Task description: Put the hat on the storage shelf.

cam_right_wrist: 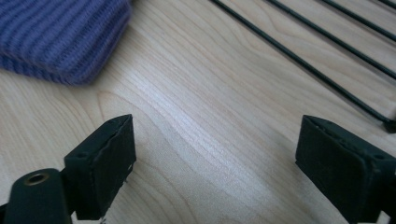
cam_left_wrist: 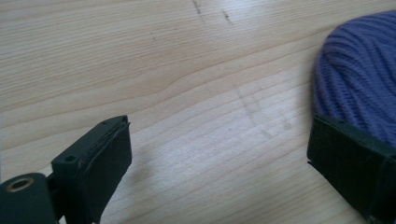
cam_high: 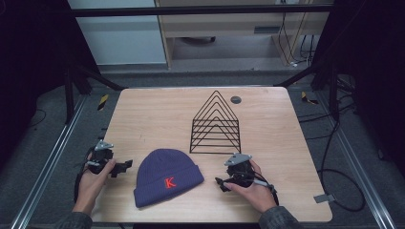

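A purple knit beanie (cam_high: 165, 177) with a red letter K on its cuff lies flat near the table's front edge. Its ribbed fabric fills the right side of the left gripper view (cam_left_wrist: 359, 74) and the top left corner of the right gripper view (cam_right_wrist: 56, 35). My left gripper (cam_high: 122, 167) sits just left of the beanie, held low over the wood, jaws wide apart and empty (cam_left_wrist: 217, 172). To the beanie's right my right gripper (cam_high: 221, 183) is open too, with bare wood between its jaws (cam_right_wrist: 215, 163).
A black wire rack (cam_high: 215, 125) with a peaked, house-like outline stands behind the beanie, just beyond my right gripper; its rods (cam_right_wrist: 303, 60) cross the right gripper view. A small dark round disc (cam_high: 235, 99) lies near the table's far edge. Cables trail on the floor at right.
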The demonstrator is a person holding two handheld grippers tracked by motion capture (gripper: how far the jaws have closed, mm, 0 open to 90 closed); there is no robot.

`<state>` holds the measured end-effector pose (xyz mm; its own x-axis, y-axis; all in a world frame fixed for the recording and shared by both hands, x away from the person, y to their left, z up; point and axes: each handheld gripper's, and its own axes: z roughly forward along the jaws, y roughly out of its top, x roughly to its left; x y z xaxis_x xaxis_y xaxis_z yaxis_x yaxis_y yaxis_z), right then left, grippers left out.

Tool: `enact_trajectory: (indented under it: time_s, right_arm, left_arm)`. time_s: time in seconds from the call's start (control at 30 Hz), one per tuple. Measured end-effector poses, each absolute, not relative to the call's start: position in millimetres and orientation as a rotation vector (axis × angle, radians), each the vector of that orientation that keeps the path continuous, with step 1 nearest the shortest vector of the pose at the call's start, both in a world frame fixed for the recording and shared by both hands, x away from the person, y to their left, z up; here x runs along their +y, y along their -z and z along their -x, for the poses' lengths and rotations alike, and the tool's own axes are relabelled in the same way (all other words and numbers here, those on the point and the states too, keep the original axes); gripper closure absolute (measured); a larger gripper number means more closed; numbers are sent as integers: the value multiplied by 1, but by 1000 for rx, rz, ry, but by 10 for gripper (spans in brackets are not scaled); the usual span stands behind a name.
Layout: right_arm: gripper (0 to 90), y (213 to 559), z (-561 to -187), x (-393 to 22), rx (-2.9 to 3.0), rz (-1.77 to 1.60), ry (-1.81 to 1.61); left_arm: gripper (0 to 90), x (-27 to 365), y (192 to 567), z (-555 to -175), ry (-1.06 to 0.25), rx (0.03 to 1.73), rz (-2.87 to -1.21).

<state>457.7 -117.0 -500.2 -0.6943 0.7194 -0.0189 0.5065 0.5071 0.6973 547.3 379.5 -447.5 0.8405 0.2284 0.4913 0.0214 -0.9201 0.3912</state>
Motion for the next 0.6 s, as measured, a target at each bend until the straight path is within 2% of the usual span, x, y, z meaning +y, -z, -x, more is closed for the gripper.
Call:
enact_trajectory:
  time_s: [0.47, 0.6]
  right_arm:
    - [267, 493, -454, -115, 2455, -985, -1002]
    - [318, 488, -453, -108, 2482, -957, -1015]
  left_arm:
    - [87, 349, 443, -529, -695, 295, -2553]
    - [116, 336, 437, -520, -677, 478, -2477]
